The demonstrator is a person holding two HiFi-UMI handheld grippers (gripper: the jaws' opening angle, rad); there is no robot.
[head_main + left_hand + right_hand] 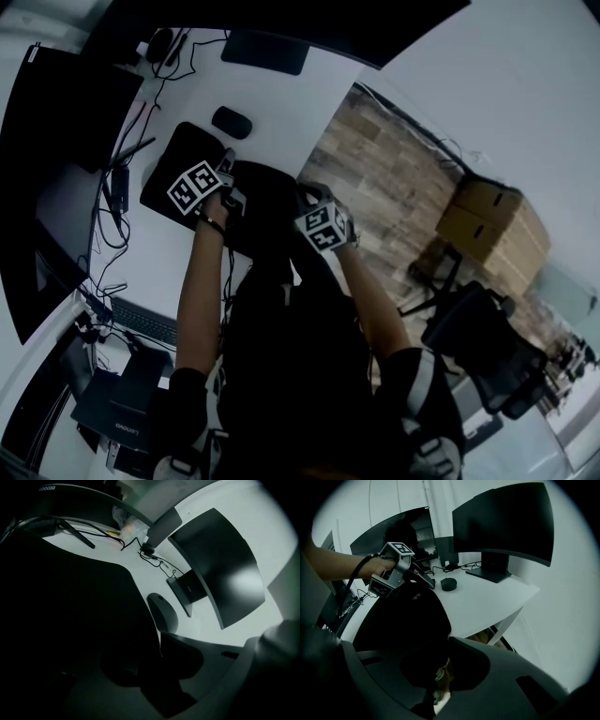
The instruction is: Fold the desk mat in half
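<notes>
While the desk mat [178,161] sits on the white desk [281,103] below the mouse [232,122], its near half arches up. Fold begun, not flattened. Left gripper [228,178]: jaws apart, apparently unclamped. Right gripper [302,195]: pinching the mat's edge. Long axis slants upper-left to lower-right in the head view.

Your left gripper [155,644] at the mat's [79,606] edge

The dark mat fills the left side of your view, and its curved right edge runs down the white desk [206,632] to your jaws. The right jaw shows grey and the left one is almost lost against the mat. They look parted, with the mat's thin edge standing just inside the right jaw's tip. A mouse [163,612] lies just beyond, close beside the mat. Farther right stands a monitor [220,566] on its base [185,590], with cables [157,563] trailing to the far side.
</notes>
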